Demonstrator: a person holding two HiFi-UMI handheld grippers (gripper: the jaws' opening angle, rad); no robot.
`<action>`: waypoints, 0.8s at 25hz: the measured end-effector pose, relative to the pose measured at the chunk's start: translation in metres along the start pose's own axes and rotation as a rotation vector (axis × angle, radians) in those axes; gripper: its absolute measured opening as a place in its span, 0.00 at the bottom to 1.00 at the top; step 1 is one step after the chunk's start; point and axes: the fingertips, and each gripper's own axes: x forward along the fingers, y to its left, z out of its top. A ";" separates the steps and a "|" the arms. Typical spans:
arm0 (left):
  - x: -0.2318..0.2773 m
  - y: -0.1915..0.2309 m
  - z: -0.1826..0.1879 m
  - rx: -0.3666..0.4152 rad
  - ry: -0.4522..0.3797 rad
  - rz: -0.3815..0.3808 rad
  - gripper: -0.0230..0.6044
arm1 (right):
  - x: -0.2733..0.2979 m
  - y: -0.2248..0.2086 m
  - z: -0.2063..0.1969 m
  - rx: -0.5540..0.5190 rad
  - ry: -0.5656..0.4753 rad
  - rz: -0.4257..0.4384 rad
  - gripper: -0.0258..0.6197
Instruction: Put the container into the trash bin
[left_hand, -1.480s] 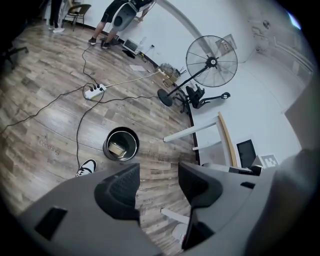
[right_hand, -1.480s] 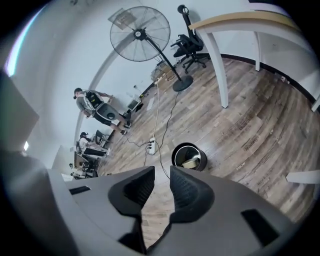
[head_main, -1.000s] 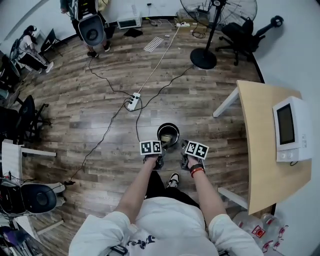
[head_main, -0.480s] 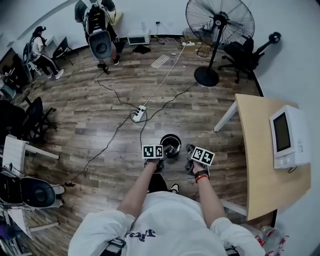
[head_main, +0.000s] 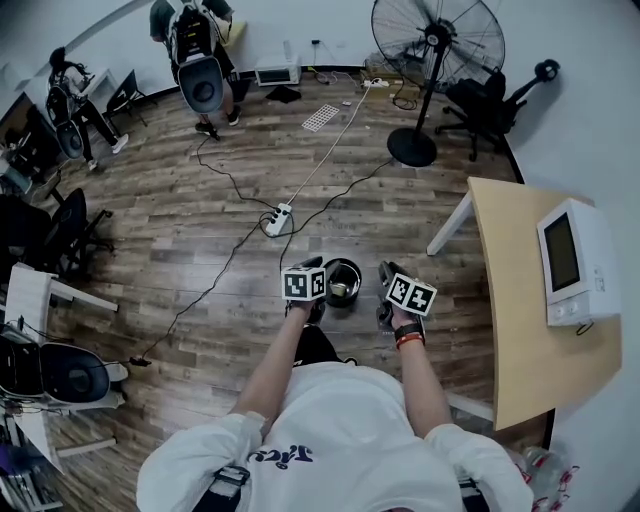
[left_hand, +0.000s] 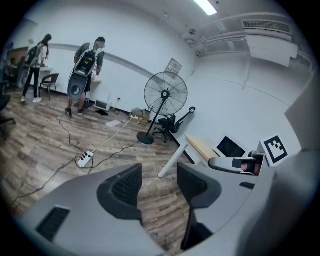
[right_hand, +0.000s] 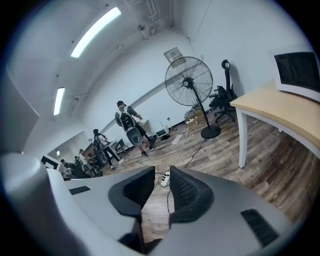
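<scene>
Both claws have just lifted away from the trash bin (head_main: 357, 272). A second ago they sat low, right at its rim. Now the left claw (head_main: 310, 270) and the right claw (head_main: 390, 278) hang on either side of it, clearly higher, and the person has straightened up.

Inside the black bin lies something pale, which I take to be the container (head_main: 340, 290). From the head view it is too small for me to make out its shape. Neither claw carries anything, so to my eye the drop is made and the task looks done, with the hands simply drawing back.

The left claw stands wide open, its dark ribbed pads (left_hand: 125, 187) well apart with only bare floor showing between them. Its jaws are easing closed a little at this moment, on nothing.

The right claw is open too, though the gap between its pads (right_hand: 186, 192) looks narrower. Through it I see only floorboards and a power strip (right_hand: 165, 179) far off.

Neither claw touches the bin or the container. The counter (head_main: 520, 300) to the right, with a white appliance (head_main: 575, 260) on it, is well apart from all this.
</scene>
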 end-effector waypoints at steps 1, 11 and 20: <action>-0.001 -0.003 0.005 0.024 -0.019 0.002 0.41 | -0.002 0.004 0.006 -0.024 -0.016 0.007 0.20; -0.040 -0.030 0.073 0.161 -0.218 0.026 0.35 | -0.027 0.039 0.070 -0.211 -0.169 0.017 0.20; -0.073 -0.062 0.118 0.227 -0.361 0.005 0.32 | -0.063 0.072 0.116 -0.325 -0.292 0.036 0.20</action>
